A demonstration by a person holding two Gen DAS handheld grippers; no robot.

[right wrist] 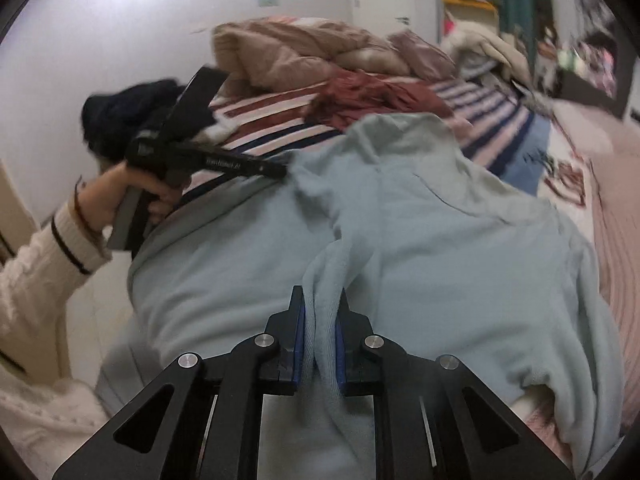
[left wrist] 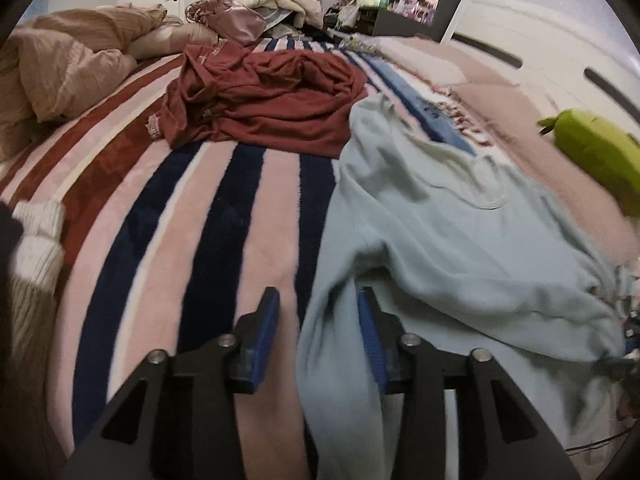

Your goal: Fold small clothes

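The right gripper point(right wrist: 320, 308) had its jaws clamped on a thick fold of the pale blue garment point(right wrist: 420, 232), while the left gripper point(left wrist: 318, 300) stood with its jaws apart, the garment's near edge between them but not pinched. The garment lay crumpled on the striped blanket point(left wrist: 208, 240), in front of the dark red garment point(left wrist: 272, 96). To do this step well, the left jaws probably needed to close on one edge only, and then both hands should pull the cloth flat before folding.

Sweatshirt point(left wrist: 460, 240) spread on the bed point(left wrist: 248, 220), near edge. Crumpled garment point(left wrist: 272, 100) behind it, mid-bed. Bunched duvet point(left wrist: 76, 60) farther back left. Shelf point(left wrist: 408, 4) beyond the bed.
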